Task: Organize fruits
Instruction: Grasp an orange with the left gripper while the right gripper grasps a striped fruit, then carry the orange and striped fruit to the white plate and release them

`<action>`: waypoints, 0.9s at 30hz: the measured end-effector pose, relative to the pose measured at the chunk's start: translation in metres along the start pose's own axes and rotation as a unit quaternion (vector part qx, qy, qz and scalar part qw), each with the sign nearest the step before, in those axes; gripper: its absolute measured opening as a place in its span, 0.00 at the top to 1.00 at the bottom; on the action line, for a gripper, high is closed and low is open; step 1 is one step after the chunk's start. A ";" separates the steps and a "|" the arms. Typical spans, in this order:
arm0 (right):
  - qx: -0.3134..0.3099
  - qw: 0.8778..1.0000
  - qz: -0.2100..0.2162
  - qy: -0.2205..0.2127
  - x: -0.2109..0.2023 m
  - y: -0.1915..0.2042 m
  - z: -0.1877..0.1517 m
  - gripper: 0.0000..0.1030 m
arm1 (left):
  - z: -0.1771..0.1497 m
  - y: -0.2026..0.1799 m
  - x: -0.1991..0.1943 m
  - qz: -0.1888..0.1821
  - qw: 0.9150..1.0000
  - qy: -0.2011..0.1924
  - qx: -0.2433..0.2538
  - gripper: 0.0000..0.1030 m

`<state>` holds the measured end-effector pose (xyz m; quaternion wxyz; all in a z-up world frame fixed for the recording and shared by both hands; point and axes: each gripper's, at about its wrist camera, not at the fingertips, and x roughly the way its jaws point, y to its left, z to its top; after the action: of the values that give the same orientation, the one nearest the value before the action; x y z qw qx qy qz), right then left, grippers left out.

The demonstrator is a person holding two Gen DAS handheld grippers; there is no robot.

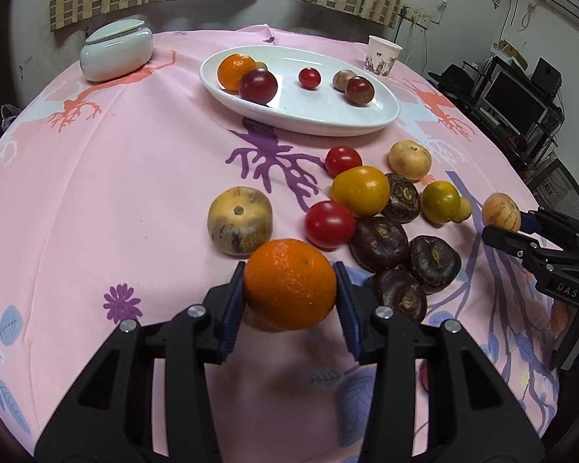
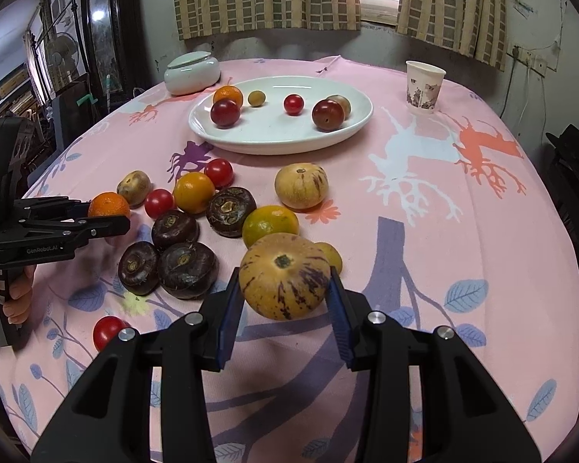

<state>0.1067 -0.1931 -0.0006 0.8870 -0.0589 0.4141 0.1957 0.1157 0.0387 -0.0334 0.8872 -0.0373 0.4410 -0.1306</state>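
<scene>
My left gripper [image 1: 289,289] is shut on an orange mandarin [image 1: 289,281], held just above the pink cloth near the front of the fruit pile; it also shows in the right wrist view [image 2: 108,204]. My right gripper [image 2: 283,289] is shut on a yellow striped melon [image 2: 283,276], also seen in the left wrist view [image 1: 501,212]. A white oval plate [image 1: 328,115] at the back holds a mandarin, plums and a small tomato. Loose tomatoes, mandarins, pale melons and dark water chestnuts [image 1: 380,243] lie between the grippers and the plate [image 2: 251,139].
A pale lidded ceramic jar [image 1: 115,54] stands at the back left and a paper cup [image 2: 424,87] at the back right. One tomato [image 2: 108,332] lies alone near the front left edge. The round table drops off on all sides.
</scene>
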 end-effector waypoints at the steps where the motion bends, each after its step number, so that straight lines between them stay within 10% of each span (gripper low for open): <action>1: -0.002 1.000 -0.004 -0.001 0.000 0.001 0.000 0.59 | 0.000 -0.001 -0.001 0.003 1.000 -0.001 0.001 0.57; 15: 0.018 0.998 0.001 -0.052 -0.035 0.009 0.018 0.59 | 0.012 -0.014 -0.044 -0.009 0.999 -0.031 0.013 0.57; 27: -0.026 0.998 -0.009 -0.058 -0.016 0.011 0.099 0.59 | 0.091 -0.018 -0.034 -0.007 0.999 -0.043 0.020 0.57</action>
<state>0.1637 -0.1616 0.0759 0.9093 -0.0745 0.3565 0.2014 0.1652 0.0263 0.0514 0.9050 -0.0281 0.3994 -0.1439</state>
